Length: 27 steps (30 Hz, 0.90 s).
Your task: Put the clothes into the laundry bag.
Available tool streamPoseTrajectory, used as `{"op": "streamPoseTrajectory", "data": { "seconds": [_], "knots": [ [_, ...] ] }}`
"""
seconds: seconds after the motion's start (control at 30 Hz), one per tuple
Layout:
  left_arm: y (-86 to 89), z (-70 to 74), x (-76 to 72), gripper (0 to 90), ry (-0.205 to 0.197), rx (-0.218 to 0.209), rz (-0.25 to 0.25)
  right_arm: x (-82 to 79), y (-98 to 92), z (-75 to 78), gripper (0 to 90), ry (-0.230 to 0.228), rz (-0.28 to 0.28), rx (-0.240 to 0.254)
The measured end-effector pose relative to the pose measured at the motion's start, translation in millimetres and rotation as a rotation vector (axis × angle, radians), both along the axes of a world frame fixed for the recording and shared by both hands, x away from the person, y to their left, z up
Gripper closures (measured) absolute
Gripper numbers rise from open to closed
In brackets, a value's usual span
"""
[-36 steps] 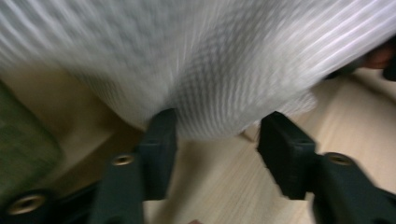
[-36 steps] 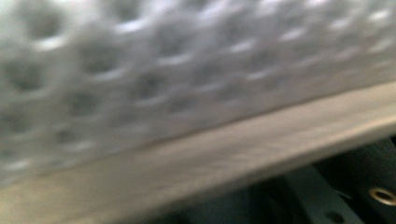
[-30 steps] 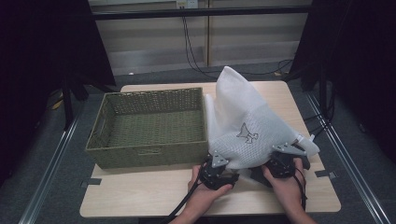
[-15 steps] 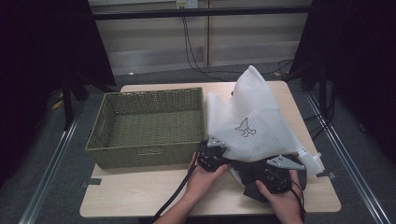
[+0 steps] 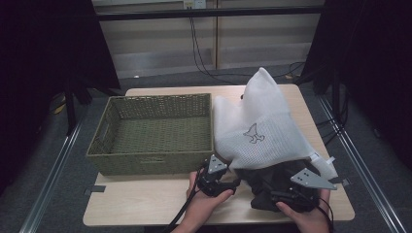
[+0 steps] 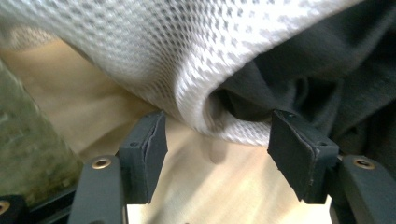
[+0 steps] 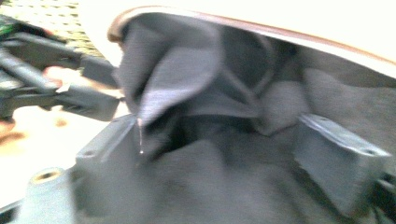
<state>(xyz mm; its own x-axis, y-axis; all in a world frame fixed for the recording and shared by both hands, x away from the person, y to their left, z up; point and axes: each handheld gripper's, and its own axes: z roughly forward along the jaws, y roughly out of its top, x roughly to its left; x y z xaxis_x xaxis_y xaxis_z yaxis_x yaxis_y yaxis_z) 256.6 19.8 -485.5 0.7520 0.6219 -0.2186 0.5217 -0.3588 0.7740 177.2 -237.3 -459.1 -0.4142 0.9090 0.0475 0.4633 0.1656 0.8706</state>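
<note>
Beside the basket (image 5: pixel 150 133), the left gripper (image 6: pixel 217 140) is spread at the mesh bag (image 5: pixel 260 128) edge. Right gripper (image 7: pixel 224 154) is spread around dark cloth (image 5: pixel 272 177) under the bag.

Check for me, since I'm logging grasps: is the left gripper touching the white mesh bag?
Apart. The left gripper view shows the left gripper open, table visible between both jaws and the white mesh bag.
</note>
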Motion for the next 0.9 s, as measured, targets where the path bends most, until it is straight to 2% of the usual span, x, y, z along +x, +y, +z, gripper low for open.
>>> {"op": "streamPoseTrajectory", "data": {
  "seconds": [0.03, 0.07, 0.1, 0.17, 0.2, 0.23, 0.27, 0.3, 0.33, 0.4, 0.43, 0.47, 0.5, 0.53, 0.57, 0.6, 0.63, 0.67, 0.7, 0.73, 0.77, 0.8, 0.83, 0.87, 0.9],
  "knots": [
    [-3.1, -5.5, -2.7, 37.9, 0.027, 0.021, -0.005, 4.7, -0.8, -2.2, 7.8, 0.025, 0.001, -0.009],
    [-3.1, -5.5, -2.7, 38.8, 0.027, 0.021, -0.005, 4.7, -0.8, -2.2, 7.8, 0.025, 0.001, -0.009],
    [-8.7, -12.0, -3.0, 40.4, 0.042, 0.036, -0.018, 11.3, 4.3, -9.5, 4.2, 0.065, 0.017, -0.052],
    [-15.5, -16.7, -2.3, 42.5, 0.061, 0.014, -0.013, 17.7, 13.2, -20.2, 1.1, 0.112, 0.024, -0.108],
    [-15.5, -16.7, -2.3, 43.9, 0.061, 0.014, -0.013, 17.7, 13.2, -20.2, 1.1, 0.112, 0.024, -0.108],
    [-20.9, -18.5, -2.7, 45.2, 0.055, 0.029, -0.021, 22.3, 22.2, -29.0, 0.0, 0.138, -0.001, -0.171],
    [-20.9, -18.5, -2.7, 46.0, 0.055, 0.029, -0.021, 22.3, 22.2, -29.0, 0.0, 0.138, -0.001, -0.171],
    [-23.5, -18.7, -2.7, 46.0, 0.049, 0.028, -0.027, 23.6, 24.6, -32.0, 0.0, 0.140, -0.014, -0.197],
    [-23.8, -18.8, -2.0, 46.7, 0.047, 0.028, -0.026, 25.4, 30.6, -38.9, 0.0, 0.160, -0.038, -0.244],
    [-22.5, -18.9, -0.9, 48.5, 0.049, 0.027, -0.021, 26.9, 34.4, -44.2, 0.0, 0.159, -0.045, -0.273],
    [-21.2, -18.8, -0.2, 48.9, 0.048, 0.030, -0.028, 28.6, 34.9, -44.2, 1.5, 0.160, -0.041, -0.277],
    [-19.1, -18.8, 0.2, 48.9, 0.049, 0.030, -0.027, 28.8, 37.0, -43.3, 18.6, 0.155, -0.068, -0.278],
    [-19.1, -18.8, 0.2, 48.8, 0.049, 0.030, -0.027, 28.8, 37.0, -43.3, 18.6, 0.155, -0.068, -0.278],
    [-18.4, -18.7, 0.0, 48.8, 0.048, 0.030, -0.029, 28.0, 35.5, -42.3, 34.2, 0.134, -0.066, -0.302],
    [-18.0, -18.9, -0.4, 48.5, 0.046, 0.029, -0.030, 27.6, 31.6, -39.6, 55.1, 0.123, -0.087, -0.273],
    [-17.7, -18.8, -1.1, 48.5, 0.041, 0.035, -0.031, 27.6, 31.6, -39.6, 55.1, 0.123, -0.087, -0.273],
    [-17.2, -18.0, -3.7, 48.7, 0.025, 0.038, -0.029, 29.7, 25.0, -34.9, 65.1, 0.139, -0.106, -0.190],
    [-17.2, -18.0, -3.7, 49.1, 0.025, 0.038, -0.029, 29.7, 25.0, -34.9, 65.1, 0.139, -0.106, -0.190],
    [-16.7, -16.9, -4.9, 49.1, 0.013, 0.038, -0.034, 31.2, 20.9, -32.1, 67.8, 0.147, -0.105, -0.133],
    [-16.0, -14.9, -5.7, 49.4, 0.004, 0.033, -0.037, 33.9, 10.4, -25.9, 71.9, 0.154, -0.090, 0.037],
    [-15.0, -13.8, -5.5, 49.4, 0.007, 0.024, -0.035, 35.2, 5.2, -22.3, 72.4, 0.159, -0.076, 0.124],
    [-15.0, -13.8, -5.5, 49.3, 0.007, 0.024, -0.035, 35.2, 5.2, -22.3, 72.4, 0.159, -0.076, 0.124],
    [-13.5, -12.3, -4.8, 49.3, 0.010, 0.014, -0.031, 37.2, 0.6, -19.2, 72.3, 0.171, -0.042, 0.192],
    [-11.1, -11.4, -3.4, 48.8, 0.010, 0.011, -0.028, 40.6, -2.3, -17.7, 70.0, 0.213, 0.009, 0.202],
    [-10.1, -11.1, -2.9, 48.8, 0.013, 0.013, -0.025, 39.6, -1.5, -19.8, 70.1, 0.217, 0.004, 0.181]
  ]
}}
